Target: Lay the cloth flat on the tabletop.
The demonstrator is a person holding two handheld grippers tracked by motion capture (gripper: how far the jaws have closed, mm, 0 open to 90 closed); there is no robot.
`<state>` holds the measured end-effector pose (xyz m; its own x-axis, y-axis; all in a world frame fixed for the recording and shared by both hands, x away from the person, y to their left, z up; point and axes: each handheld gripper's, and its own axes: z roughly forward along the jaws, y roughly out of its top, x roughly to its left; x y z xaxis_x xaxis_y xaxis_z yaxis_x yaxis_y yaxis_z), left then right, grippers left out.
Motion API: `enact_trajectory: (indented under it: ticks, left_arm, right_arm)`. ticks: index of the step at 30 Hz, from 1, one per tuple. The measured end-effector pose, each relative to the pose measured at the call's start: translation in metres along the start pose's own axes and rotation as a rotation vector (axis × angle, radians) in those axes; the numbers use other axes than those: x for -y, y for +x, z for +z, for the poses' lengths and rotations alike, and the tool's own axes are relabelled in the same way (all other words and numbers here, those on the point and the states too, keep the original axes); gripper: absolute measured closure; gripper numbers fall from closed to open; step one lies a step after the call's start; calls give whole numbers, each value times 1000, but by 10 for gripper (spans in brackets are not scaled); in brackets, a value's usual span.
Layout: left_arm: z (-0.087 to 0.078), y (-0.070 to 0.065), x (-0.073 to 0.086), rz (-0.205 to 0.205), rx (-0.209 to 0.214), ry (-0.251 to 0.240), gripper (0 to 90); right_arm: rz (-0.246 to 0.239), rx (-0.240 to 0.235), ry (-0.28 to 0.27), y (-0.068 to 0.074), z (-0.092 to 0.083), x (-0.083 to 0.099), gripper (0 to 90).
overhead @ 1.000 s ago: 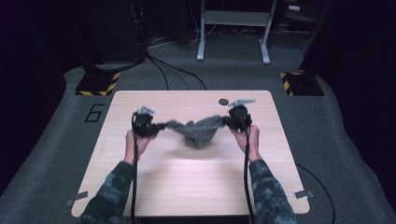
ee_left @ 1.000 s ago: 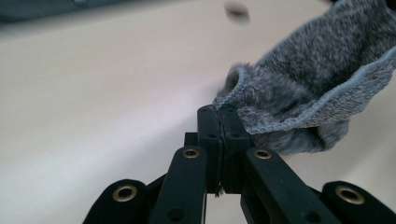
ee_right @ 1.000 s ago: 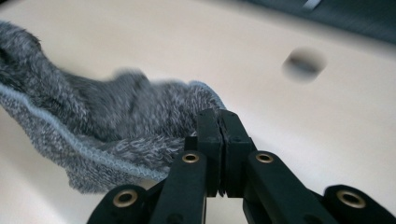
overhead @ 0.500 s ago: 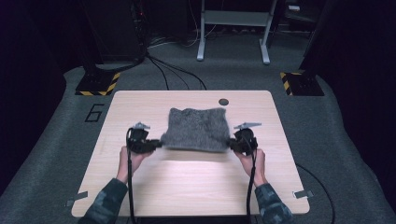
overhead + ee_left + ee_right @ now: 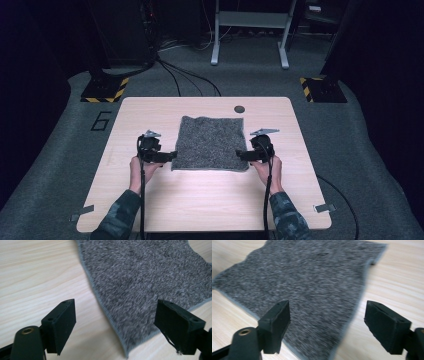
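A grey cloth (image 5: 211, 142) is spread flat on the wooden table (image 5: 210, 200), roughly at its middle and a little toward the far side. It is laid out as a near square, with its near edge running left to right between the two tools. A small dark round spot (image 5: 239, 108) is seen on the table just beyond the cloth's far right corner.

The left gripper (image 5: 170, 156) is held in the person's left hand (image 5: 141, 169) at the cloth's near left corner. Its jaws have just been opening and are now spread wide; in the left gripper view (image 5: 115, 323) the cloth's (image 5: 147, 277) hemmed corner is seen lying on the table between the two black jaws, touched by neither pad. The cloth is not gripped.

The right gripper (image 5: 241, 156) is held in the right hand (image 5: 266, 170) at the cloth's near right corner. Its jaws have likewise just been opening and are spread wide. In the right gripper view (image 5: 327, 322) the cloth's (image 5: 307, 277) corner is seen lying flat below and between the jaws, with clear gaps at both pads, so nothing is pinched.

Both tools are pointed inward toward each other, low over the table, and a black cable is trailed from each back along the forearm. Camouflage-patterned sleeves (image 5: 122, 215) are seen at the near edge. Beyond the table, grey carpet floor (image 5: 350, 130) is seen, and a white metal frame (image 5: 250, 30) stands at the far side.
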<state>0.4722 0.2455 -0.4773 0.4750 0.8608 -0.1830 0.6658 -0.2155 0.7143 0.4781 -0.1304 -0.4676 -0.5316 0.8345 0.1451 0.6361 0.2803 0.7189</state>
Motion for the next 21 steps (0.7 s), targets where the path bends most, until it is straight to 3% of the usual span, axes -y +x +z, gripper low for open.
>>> enact_trajectory:
  ticks: [3, 4, 8, 10, 11, 21]
  left_arm:
    - [12, -5, -4, 13, 25, 8, 156]
    - [17, -8, -5, 15, 11, 9, 156]
    - [30, -14, -9, 106, -69, 74, 155]
    - [33, -15, -8, 111, -84, 85, 155]
    - [37, -15, -6, 115, -96, 98, 154]
    - [39, -21, 12, 172, -128, 152, 156]
  right_arm:
    - [-20, -23, 12, 8, 12, 1, 154]
    - [-25, -35, 24, 10, 16, 2, 151]
    - [-43, -17, 70, 17, 32, 3, 106]
    - [-44, -16, 78, 18, 35, 3, 87]
    - [-44, -21, 107, 19, 43, 5, 64]
    - [-104, -31, 153, 21, 47, 24, 51]
